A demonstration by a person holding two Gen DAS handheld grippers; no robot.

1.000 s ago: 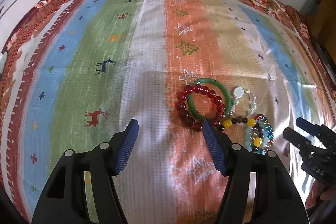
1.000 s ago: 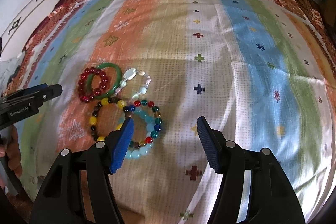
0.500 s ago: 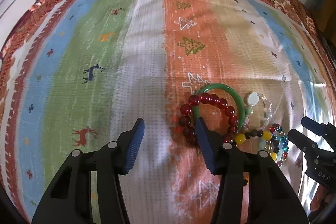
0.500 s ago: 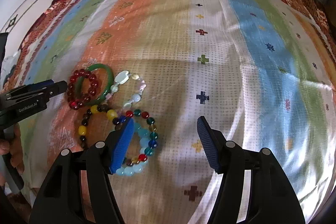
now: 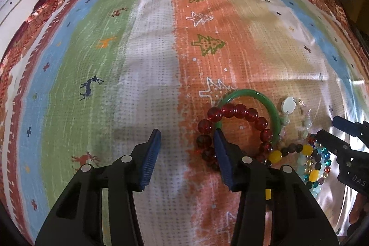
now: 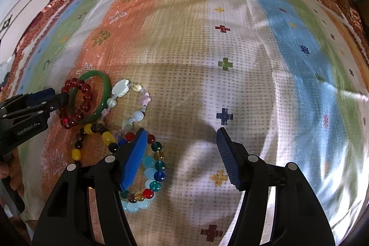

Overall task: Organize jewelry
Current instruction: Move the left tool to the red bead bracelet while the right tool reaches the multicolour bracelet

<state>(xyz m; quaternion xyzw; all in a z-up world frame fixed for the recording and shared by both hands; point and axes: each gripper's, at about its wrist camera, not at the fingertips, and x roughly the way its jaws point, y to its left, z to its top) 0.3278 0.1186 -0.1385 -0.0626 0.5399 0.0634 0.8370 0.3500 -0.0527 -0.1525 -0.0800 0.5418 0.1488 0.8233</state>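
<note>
Five bracelets cluster on the striped cloth (image 5: 150, 75). Beside the green bangle (image 5: 265, 100), the left claw (image 5: 186, 137), just narrowing, grips nothing; the right claw (image 6: 181, 137) gapes half-wide, empty.

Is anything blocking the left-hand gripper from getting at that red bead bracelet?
Nothing visible does. The left gripper hangs open over the striped cloth, its jaws just narrowed with nothing between them. The red bead bracelet lies beside one finger, overlapping the green bangle.
</note>
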